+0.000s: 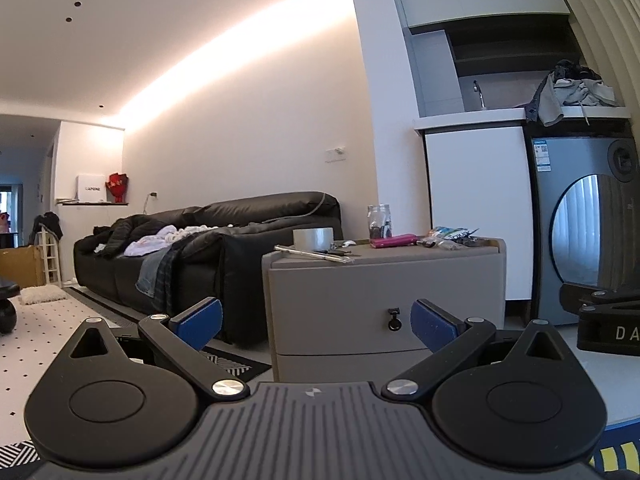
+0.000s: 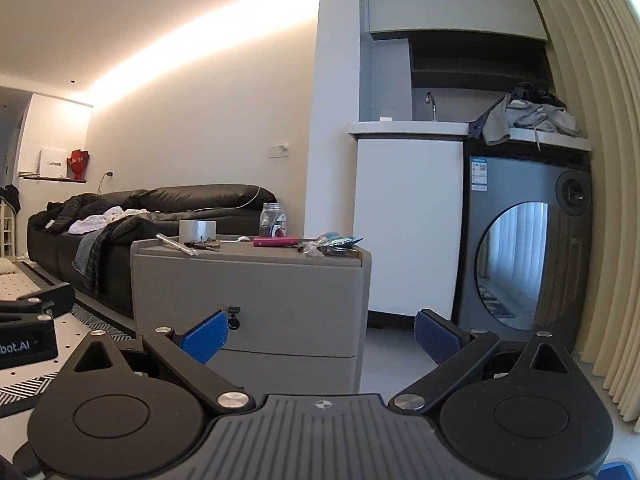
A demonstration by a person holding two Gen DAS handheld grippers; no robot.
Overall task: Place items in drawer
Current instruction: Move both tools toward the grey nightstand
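Both grippers, left gripper (image 1: 316, 326) and right gripper (image 2: 320, 334), gaped empty; the grey two-drawer cabinet's black keyed lock (image 1: 395, 318) lay straight ahead of the left.

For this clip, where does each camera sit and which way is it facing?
Left wrist: on the left gripper, low, facing the grey drawer cabinet straight on, sofa to its left; own open jaws show, plus the right gripper at the right edge.
Right wrist: on the right gripper, low, facing the cabinet's right corner and the washing machine; own open jaws show, plus the left gripper at the left edge.
Shared: the closed cabinet, the tape roll, jar and pink item on top.
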